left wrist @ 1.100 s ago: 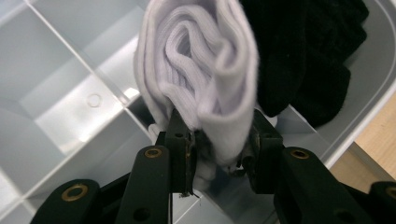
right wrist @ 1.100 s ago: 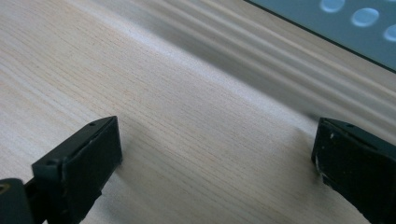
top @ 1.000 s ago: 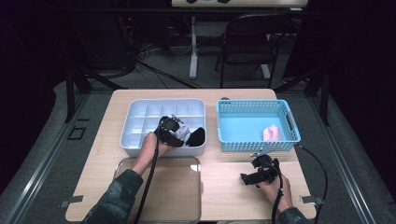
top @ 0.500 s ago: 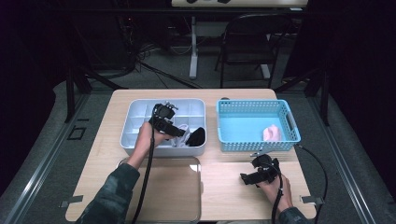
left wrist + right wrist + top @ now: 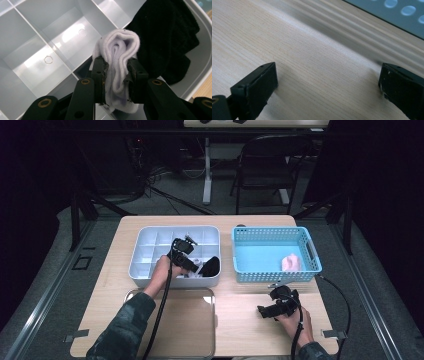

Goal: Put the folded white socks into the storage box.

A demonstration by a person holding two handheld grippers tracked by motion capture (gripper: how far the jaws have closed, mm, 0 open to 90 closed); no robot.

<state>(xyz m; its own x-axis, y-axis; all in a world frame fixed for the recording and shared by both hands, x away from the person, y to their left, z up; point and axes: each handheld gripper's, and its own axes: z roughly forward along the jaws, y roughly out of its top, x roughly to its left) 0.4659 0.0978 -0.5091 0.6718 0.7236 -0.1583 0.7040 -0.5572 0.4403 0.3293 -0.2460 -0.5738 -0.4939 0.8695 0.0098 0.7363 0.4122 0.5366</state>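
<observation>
White sock (image 5: 117, 72): soft knit cloth, fuzzy and matt, pinched by matt black plastic pads of left gripper (image 5: 117, 75). Black sock (image 5: 167, 37) beside it: coarser fleecy cloth, no shine. Divided tray (image 5: 50, 45): smooth grey-white plastic w/ glossy glare spots. Table (image 5: 312, 62): pale wood grain, satin finish. Blue basket (image 5: 272, 255): perforated plastic, matt. Clear lid (image 5: 170, 320): glossy, see-thru plastic.

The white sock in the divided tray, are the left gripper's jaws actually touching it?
Touching. In the left gripper view, the left gripper has both pads pressed into the rolled white sock, pinching it.
</observation>
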